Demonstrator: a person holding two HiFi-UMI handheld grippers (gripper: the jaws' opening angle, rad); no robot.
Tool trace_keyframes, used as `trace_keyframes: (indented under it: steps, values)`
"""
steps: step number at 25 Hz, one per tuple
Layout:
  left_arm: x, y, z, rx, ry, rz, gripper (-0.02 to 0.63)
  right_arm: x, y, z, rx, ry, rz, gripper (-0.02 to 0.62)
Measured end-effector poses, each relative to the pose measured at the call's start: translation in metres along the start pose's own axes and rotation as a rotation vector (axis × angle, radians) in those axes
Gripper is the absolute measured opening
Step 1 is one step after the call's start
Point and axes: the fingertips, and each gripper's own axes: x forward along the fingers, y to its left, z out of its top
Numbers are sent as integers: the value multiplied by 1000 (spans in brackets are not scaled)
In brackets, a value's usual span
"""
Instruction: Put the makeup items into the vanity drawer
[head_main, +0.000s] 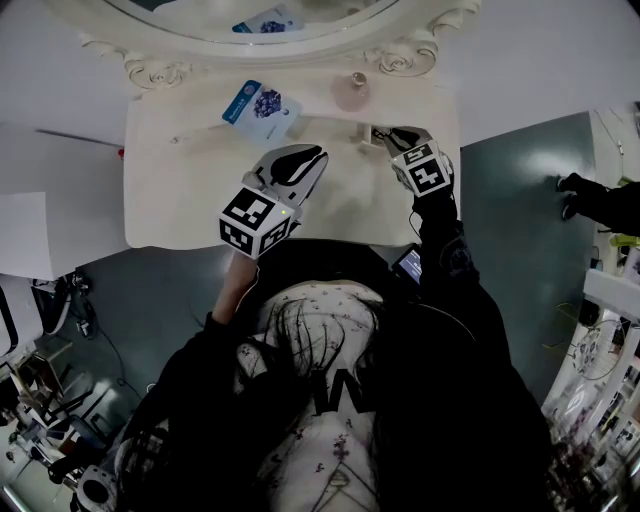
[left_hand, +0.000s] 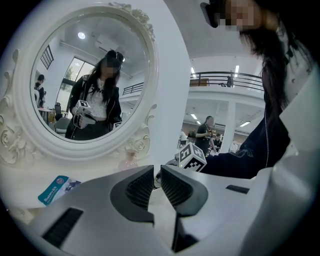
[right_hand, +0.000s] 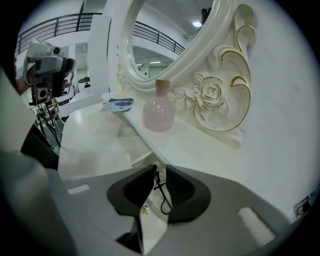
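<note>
White vanity table: right gripper clenched on a thin black loop, pink bottle at its 11 o'clock; left gripper closed, empty, blue packet at its 10 o'clock.

Oval mirror in carved white frame, gilt-edged rose carving at its lower corner. Balcony railing and a standing person in the hall behind. Grey floor showing left and right.

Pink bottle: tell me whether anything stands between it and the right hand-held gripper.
Nothing visible stands on the vanity top between the pink bottle and the right hand-held gripper. That gripper, though, is closed on a thin black cord, so it isn't free.
</note>
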Motion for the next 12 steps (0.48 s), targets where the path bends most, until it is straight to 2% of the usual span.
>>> trace_keyframes:
  steps: [5,12]
  values:
    - [-1,-1,0,4,1,-8,41,-12,0,6,48,-38,-16,81]
    - [-3,-5,-1,14,4,-33,41,-49,16,28,134,-162,-41,80]
